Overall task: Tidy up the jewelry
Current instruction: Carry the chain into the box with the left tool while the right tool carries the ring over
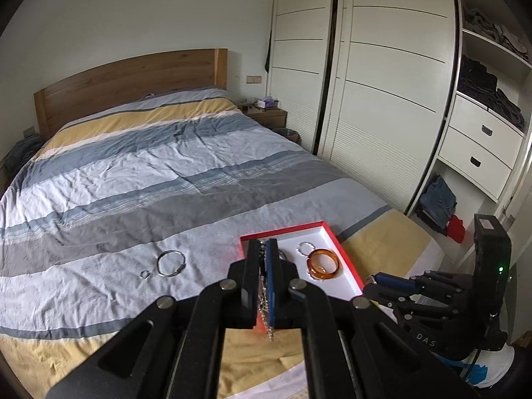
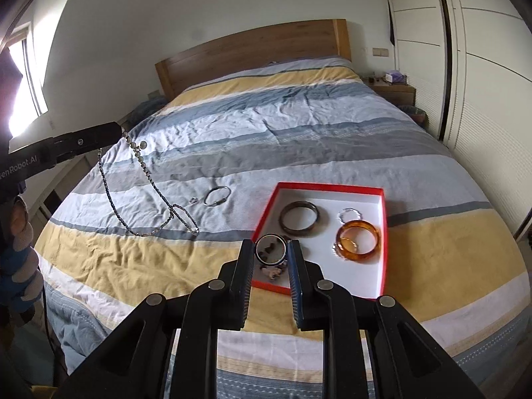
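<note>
A red box with a white inside lies on the bed; it also shows in the left wrist view. It holds an amber bangle, a dark bangle and a small silver ring bracelet. My left gripper is shut on a long beaded necklace, which hangs from it down onto the duvet. My right gripper is shut on a dark round bangle above the box's near left corner. A silver bangle and a small ring lie on the duvet.
The striped duvet covers the whole bed. A wooden headboard stands at the far end, a nightstand beside it. White wardrobe doors and open shelves with clothes stand on the right.
</note>
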Demonstrator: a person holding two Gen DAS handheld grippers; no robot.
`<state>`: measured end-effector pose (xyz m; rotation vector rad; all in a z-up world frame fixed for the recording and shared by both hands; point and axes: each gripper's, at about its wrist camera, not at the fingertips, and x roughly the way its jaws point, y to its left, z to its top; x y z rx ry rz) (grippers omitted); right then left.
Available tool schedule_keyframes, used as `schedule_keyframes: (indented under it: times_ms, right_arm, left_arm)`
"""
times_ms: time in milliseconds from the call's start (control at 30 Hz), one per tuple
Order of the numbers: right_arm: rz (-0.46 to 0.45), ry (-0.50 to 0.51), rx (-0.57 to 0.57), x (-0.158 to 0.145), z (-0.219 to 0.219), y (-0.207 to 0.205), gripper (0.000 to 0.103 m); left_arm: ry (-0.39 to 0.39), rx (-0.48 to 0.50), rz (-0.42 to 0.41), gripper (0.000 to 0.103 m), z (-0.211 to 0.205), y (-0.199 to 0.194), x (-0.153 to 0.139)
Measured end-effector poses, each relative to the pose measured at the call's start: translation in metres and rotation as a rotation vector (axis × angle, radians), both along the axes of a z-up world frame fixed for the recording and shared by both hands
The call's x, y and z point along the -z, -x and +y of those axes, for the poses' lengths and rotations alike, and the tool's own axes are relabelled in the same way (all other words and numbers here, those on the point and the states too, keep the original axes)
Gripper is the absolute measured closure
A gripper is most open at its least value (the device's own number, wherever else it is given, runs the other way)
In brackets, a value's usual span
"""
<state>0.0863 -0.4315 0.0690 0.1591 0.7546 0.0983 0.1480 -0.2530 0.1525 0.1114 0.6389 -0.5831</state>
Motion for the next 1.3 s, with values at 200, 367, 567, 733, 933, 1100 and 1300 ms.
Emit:
schedule_keyframes:
  times_ms: [200,367,567,733,933,1100,1300]
  right_arm:
    - [0.057,-0.002,0.050,0.031,-0.034,-0.019,0.083]
    - [0.111,-0.019,0.068,0.062,-0.053,-0.034,0.083]
    - [0.169,-0.033,0.070,0.093,-0.062,-0.049,0.083]
    - [0.206,-0.041,0.065,0.112,-0.064,-0.061,0.083]
    - [0.242,-0.037,0.060,0.127,-0.066,-0.069,0.083]
    - [0.263,-0.026,0.060,0.136,-0.067,-0.076,0.083]
    - [0.315,-0.001,0.055,0.150,-0.065,-0.082,0.082]
  left_arm:
    - [-0.018,0.058,0.065,0.100,-0.049,-0.023,0.035]
    - [-0.056,0.091,0.119,0.100,-0.079,-0.038,0.070]
    - [-0.074,0.104,0.195,0.100,-0.093,-0.052,0.106]
    - [-0.095,0.102,0.255,0.100,-0.097,-0.060,0.135]
    - [-0.125,0.097,0.317,0.100,-0.099,-0.064,0.169]
    - [-0.146,0.099,0.347,0.100,-0.099,-0.064,0.187]
    - [-0.156,0.081,0.376,0.100,-0.093,-0.066,0.201]
